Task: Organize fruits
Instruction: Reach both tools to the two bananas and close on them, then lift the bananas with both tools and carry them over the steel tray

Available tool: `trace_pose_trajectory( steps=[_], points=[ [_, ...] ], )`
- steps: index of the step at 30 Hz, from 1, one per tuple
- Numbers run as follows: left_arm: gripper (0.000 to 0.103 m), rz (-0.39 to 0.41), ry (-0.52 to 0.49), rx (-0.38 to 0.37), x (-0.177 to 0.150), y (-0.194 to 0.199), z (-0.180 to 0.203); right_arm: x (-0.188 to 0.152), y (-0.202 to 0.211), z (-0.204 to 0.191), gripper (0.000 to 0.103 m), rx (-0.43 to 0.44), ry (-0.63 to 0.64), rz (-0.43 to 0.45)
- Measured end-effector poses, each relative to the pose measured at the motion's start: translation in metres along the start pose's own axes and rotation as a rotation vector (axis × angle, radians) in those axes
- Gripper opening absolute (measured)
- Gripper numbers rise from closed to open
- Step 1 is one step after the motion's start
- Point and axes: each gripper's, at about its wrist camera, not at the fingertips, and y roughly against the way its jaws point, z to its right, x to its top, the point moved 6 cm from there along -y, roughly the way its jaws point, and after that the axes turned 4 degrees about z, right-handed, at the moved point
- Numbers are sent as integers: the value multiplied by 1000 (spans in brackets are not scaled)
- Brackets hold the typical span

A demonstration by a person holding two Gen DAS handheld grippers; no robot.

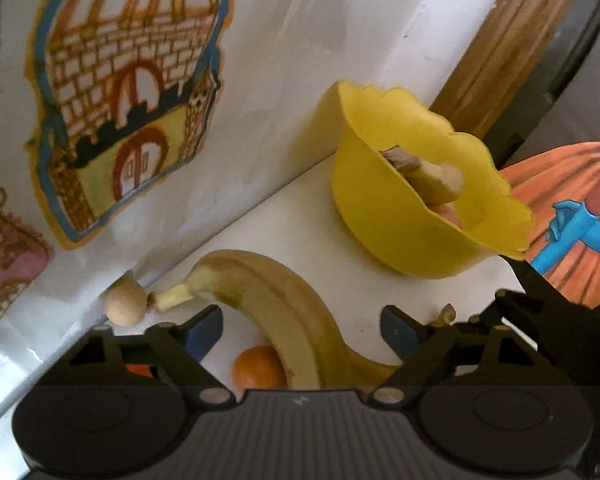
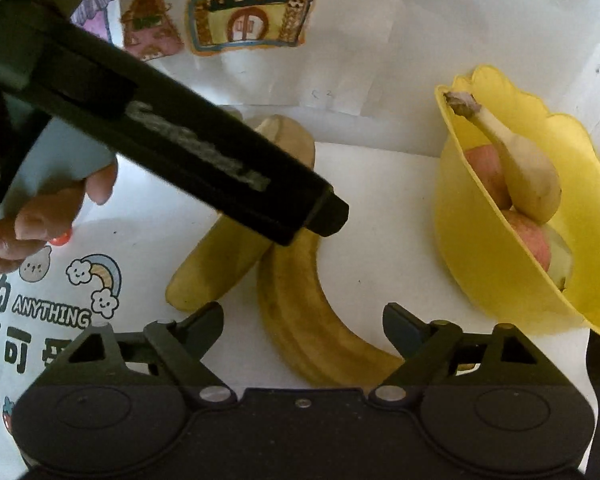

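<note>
A yellow scalloped bowl [image 1: 412, 208] stands on the white table and holds a banana [image 1: 436, 182] and pinkish apples; it also shows in the right wrist view [image 2: 500, 264]. In the left wrist view my left gripper [image 1: 302, 330] is open, its fingers on either side of a curved banana [image 1: 284, 308] lying on the table, with an orange [image 1: 258, 368] beside it. In the right wrist view my right gripper [image 2: 303, 330] is open around the end of a curved banana [image 2: 300, 312]. A second banana [image 2: 224, 256] lies partly under the left gripper's body [image 2: 172, 152].
A small beige round fruit [image 1: 125, 304] lies against the white wall [image 1: 276, 80], which carries castle drawings [image 1: 128, 92]. A printed white cloth [image 2: 52, 300] covers the table at the left. A wooden frame [image 1: 512, 40] and orange drawing [image 1: 572, 216] are at right.
</note>
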Motion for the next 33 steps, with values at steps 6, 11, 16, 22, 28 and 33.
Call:
trace_pose_trajectory(
  steps=[6,11,16,22,28,33],
  points=[
    [58,-40,56,18,3,-17,-4,-4,-7,-6,76,-1,22,-10],
    [50,-63,108,-7,2,-21,-7,-2,-11,-2,64,26,-5,0],
    [43,-55,127,-57,-1,-11,-11,-2,-11,-1,50,26,18,-1],
    [41,-27,106,-110,-5,11,-16,-3,-7,-8,44,24,46,-4],
    [40,-15,101,-138,-11,36,-23,8,-14,-9,47,39,-7,-17],
    [40,-12,99,-144,-13,45,-25,11,-16,-4,40,45,-86,9]
  ],
)
